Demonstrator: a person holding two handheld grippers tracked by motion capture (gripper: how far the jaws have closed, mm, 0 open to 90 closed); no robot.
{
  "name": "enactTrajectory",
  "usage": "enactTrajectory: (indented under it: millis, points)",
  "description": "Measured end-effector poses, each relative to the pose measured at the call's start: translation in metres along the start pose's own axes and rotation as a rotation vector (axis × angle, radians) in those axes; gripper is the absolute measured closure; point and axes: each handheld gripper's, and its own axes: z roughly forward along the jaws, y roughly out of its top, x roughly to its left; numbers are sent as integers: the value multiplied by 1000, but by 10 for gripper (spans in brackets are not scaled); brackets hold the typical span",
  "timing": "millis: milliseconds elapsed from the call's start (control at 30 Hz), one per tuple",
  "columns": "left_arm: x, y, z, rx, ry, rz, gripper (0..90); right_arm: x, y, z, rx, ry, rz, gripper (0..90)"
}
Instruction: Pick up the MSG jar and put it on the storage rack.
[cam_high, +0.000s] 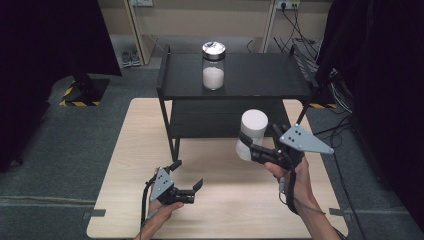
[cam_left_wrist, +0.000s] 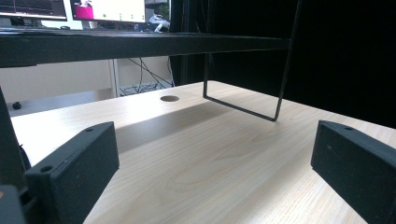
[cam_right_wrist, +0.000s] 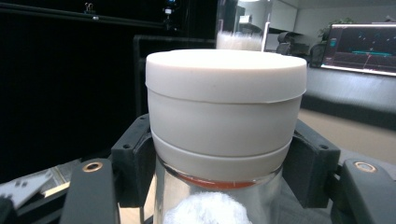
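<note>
Here, a pale wooden table (cam_high: 150, 150) stands on grey carpet, and on its far half sits a black two-tier shelf rack (cam_high: 250, 75). The left gripper view looks under that rack's lower shelf (cam_left_wrist: 140, 44), with one thin wire leg frame (cam_left_wrist: 243, 107) resting on the tabletop (cam_left_wrist: 210, 168) and a round hole (cam_left_wrist: 169, 98) in the wood just beyond it.

On the top shelf, towards its left side, stands a glass jar with a shiny metal lid (cam_high: 213, 65), partly filled with white powder.

The right gripper (cam_high: 250, 145), carried in the person's right hand (cam_high: 290, 175), is clenched around a second jar, the white-lidded jar (cam_high: 251, 132). It is held in the air in front of the rack's lower shelf, above the right part of the table, and leans a little. In the right gripper view the black jaws press on either side of the jar (cam_right_wrist: 226, 116) just below its wide white lid, with clear glass and white contents under the lid.

The left gripper (cam_high: 187, 181), in the left hand (cam_high: 160, 207), lies low over the near edge of the table, jaws spread wide with nothing between them.
</note>
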Motion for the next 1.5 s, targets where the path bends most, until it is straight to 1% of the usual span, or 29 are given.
enactTrajectory:
  millis: [167,333,467,600,700,900,1000,1233,1367,1433,1500]
  points:
    - [0,0,0,0,-2,0,3,-5,26,7,-11,-9,-4,347]
    - [0,0,1,1,-2,-1,3,-5,51,12,-22,-32,-10,347]
    - [0,-1,1,5,-4,-1,3,-8,72,17,-27,-43,-7,347]
    - [0,-1,2,5,-6,-1,3,-10,91,25,-27,-67,-9,347]
    - [0,-1,2,8,-8,1,3,-10,100,32,-33,-96,-14,347]
    - [0,-1,1,5,-5,0,3,-15,108,51,-33,-146,-8,346]
    - [0,-1,2,5,-6,0,4,-17,110,60,-37,-173,-20,346]
    - [-1,-1,2,5,-10,3,5,-23,109,80,-35,-223,-14,345]
    - [-1,-1,2,5,-11,1,5,-26,106,91,-41,-252,-7,345]
    - [-1,-1,2,5,-11,0,5,-28,105,96,-46,-262,-12,345]
    - [-1,-1,2,3,-12,1,5,-29,103,99,-55,-271,-6,345]
